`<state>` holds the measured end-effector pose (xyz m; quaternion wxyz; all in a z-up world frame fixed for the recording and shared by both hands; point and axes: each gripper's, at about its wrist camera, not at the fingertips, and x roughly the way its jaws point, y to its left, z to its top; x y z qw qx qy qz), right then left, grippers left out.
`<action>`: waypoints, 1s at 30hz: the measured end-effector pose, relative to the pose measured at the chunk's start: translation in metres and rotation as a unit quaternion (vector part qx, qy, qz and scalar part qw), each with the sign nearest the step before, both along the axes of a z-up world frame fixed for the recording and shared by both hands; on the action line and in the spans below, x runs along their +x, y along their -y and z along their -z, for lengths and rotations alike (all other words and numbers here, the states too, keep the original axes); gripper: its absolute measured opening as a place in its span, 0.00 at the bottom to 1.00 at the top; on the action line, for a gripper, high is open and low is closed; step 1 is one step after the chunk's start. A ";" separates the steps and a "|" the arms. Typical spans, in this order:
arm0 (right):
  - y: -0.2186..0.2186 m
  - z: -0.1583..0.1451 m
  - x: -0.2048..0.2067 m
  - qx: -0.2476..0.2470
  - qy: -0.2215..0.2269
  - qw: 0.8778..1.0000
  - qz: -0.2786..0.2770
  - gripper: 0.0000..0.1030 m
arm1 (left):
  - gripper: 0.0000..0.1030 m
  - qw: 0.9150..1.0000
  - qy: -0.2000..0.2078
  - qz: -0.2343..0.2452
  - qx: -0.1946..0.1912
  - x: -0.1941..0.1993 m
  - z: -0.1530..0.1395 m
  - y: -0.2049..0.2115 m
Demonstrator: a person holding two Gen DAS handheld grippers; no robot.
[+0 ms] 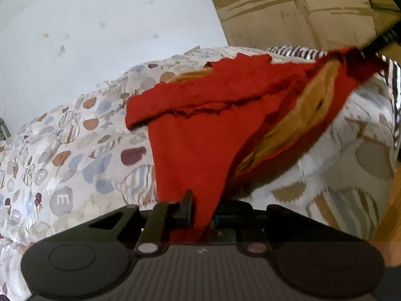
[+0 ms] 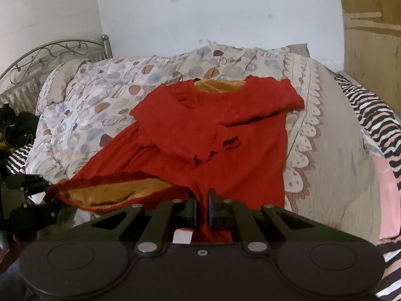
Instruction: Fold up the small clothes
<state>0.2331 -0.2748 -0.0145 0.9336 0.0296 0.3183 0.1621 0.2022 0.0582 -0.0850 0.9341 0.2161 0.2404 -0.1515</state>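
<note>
On the quilt (image 2: pixel 325 150), both tools, left (image 1: pixel 200 215) and right (image 2: pixel 202 208), clamp the red dress's (image 2: pixel 213 130) near hem.

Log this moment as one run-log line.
stage: hem lift | left gripper: shut on red garment | right gripper: shut on hem | sleeves: folded inward | surface: patterned quilt

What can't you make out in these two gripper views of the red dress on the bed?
- Left gripper: in the left wrist view the red dress covers one finger.
- The dress hem: both views, hidden under the grippers' bodies.
- Right gripper: in the left wrist view, blurred and cut off at the right edge.
- Dark heap beside the bedspread: right wrist view, too dim to identify.
</note>
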 end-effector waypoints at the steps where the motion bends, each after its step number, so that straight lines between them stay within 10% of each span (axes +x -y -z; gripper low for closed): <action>1: -0.001 0.003 -0.002 -0.005 0.000 1.000 -0.002 0.12 | 0.12 1.000 0.001 -0.001 -0.005 0.003 -0.004 0.000; 8: -0.024 0.022 -0.021 -0.092 0.037 0.994 -0.036 0.40 | 0.09 0.999 0.006 -0.009 -0.034 0.026 -0.035 -0.001; 12: -0.051 0.038 -0.037 -0.213 0.089 0.971 -0.056 0.44 | 0.10 0.999 0.023 -0.007 -0.022 0.028 -0.043 0.000; 22: -0.052 0.045 -0.059 -0.306 0.155 0.938 -0.046 0.12 | 0.06 0.999 -0.032 -0.008 -0.015 0.020 -0.004 -0.011; 30: -0.061 0.030 -0.090 -0.350 0.235 0.907 -0.019 0.04 | 0.04 0.990 0.139 0.016 -0.037 -0.042 -0.042 -0.015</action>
